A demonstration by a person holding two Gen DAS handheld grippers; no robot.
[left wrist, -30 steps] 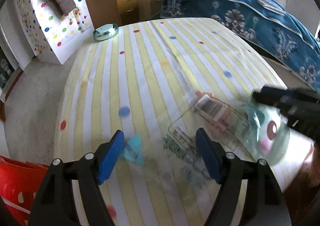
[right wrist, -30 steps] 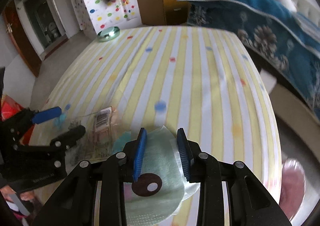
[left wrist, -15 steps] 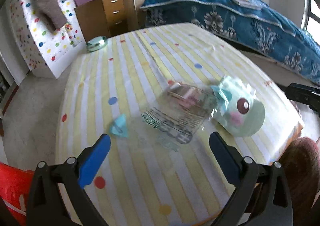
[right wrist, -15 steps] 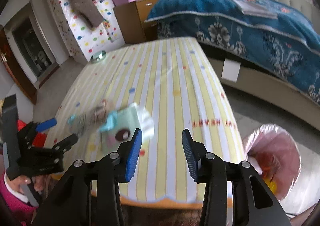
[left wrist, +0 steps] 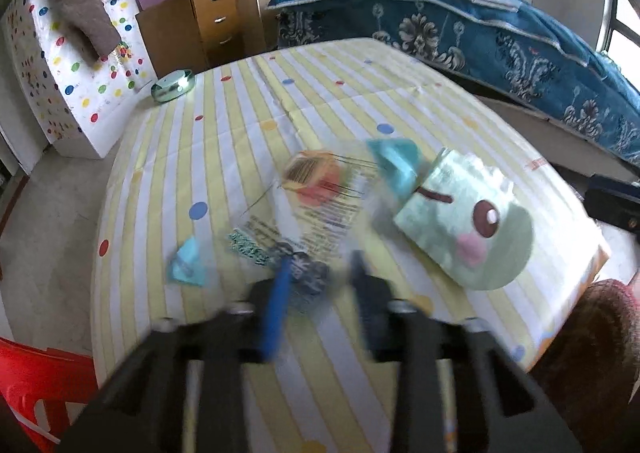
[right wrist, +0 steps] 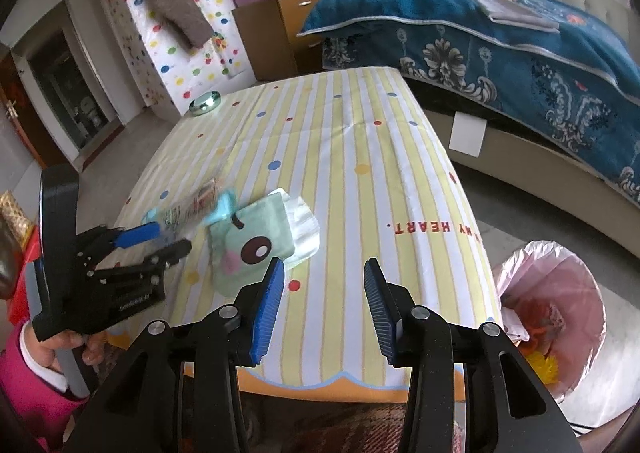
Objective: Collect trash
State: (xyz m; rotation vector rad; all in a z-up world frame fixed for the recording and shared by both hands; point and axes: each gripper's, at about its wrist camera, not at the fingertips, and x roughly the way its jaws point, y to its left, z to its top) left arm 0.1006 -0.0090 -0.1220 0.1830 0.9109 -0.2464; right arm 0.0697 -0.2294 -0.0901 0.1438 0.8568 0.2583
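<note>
Since half a second ago, left hand-held gripper (left wrist: 320,273) has swung from wide apart to closing on the clear printed wrapper (left wrist: 320,205); its near edge lies between the jaws, long axis running away up-right. Green tissue pack (left wrist: 468,221) just beyond on the worktop (left wrist: 360,93). Right hand-held gripper (right wrist: 324,293) farther, apart, empty.

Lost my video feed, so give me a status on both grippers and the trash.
Left gripper closing over clear wrapper. Right gripper open, empty, off the table. Green tissue pack beside wrapper. Pink-lined bin clear.
</note>
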